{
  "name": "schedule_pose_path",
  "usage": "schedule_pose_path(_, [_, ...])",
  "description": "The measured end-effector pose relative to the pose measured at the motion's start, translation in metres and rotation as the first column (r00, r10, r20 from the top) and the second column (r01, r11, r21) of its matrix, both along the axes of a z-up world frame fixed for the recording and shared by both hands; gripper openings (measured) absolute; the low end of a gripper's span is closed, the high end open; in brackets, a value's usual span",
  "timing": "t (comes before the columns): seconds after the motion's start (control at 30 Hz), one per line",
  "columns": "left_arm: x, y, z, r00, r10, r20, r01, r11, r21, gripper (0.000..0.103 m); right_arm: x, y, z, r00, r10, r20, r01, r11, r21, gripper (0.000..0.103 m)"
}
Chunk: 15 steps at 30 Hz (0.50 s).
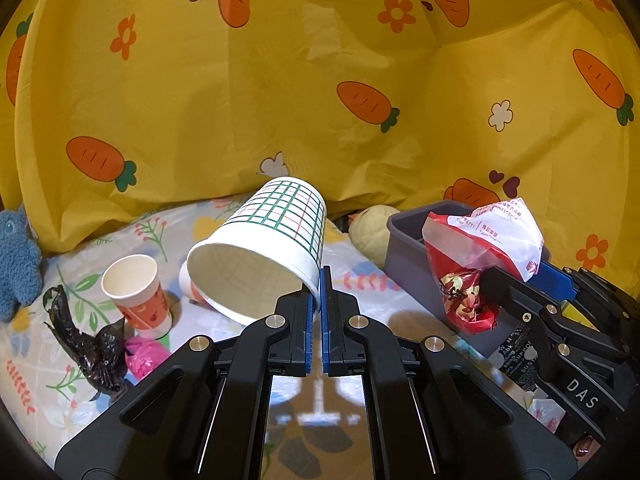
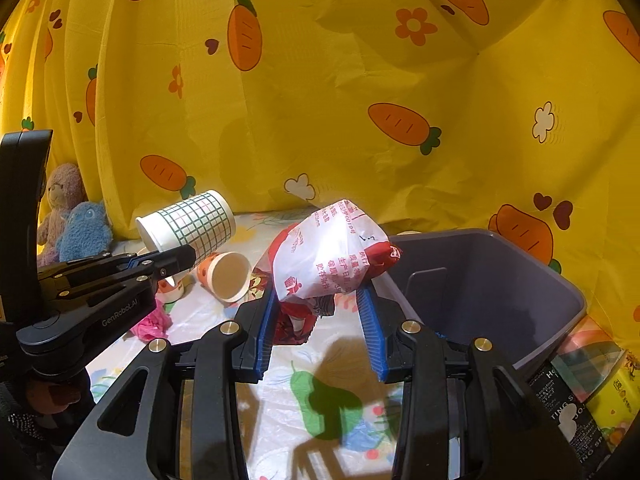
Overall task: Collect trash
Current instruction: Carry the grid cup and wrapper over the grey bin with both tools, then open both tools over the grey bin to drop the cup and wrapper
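Right gripper [image 2: 320, 312] clamping a crumpled red-and-white plastic bag [image 2: 328, 256] beside the grey plastic bin [image 2: 500, 280], left gripper [image 2: 188, 258] pinching a green-checked white paper cup [image 2: 188, 226] by its rim

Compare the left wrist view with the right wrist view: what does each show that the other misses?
Left wrist only: a crumpled black bag on the sheet and a pale round plush behind the bin.
Right wrist only: a pinkish-brown teddy and the gray bin's empty inside.
Both: the grid-pattern cup pinched by the left gripper, the red-and-white bag in the right gripper, the blue plush.
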State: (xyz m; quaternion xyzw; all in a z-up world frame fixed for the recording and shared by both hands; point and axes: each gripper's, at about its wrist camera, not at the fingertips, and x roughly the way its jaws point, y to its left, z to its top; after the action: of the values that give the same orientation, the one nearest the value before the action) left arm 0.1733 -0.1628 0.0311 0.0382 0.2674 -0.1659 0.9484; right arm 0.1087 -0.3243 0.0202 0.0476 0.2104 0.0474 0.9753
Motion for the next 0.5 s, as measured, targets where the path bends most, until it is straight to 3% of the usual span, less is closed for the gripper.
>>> schedule_pose_path(0.27, [0.012,-0.048,0.009,0.991,-0.131,-0.006,0.131,0.991,-0.001,0.002,0.005,-0.053,-0.003,0.985,-0.173,-0.009,0.173,0.985,0.007,0.039])
schedule_pose_path(0.5, [0.03,-0.085,0.006,0.966,-0.255,-0.04,0.254,0.966,-0.039,0.002,0.014,-0.08,-0.01,0.963,-0.266,-0.03,0.266,0.964,-0.001,0.039])
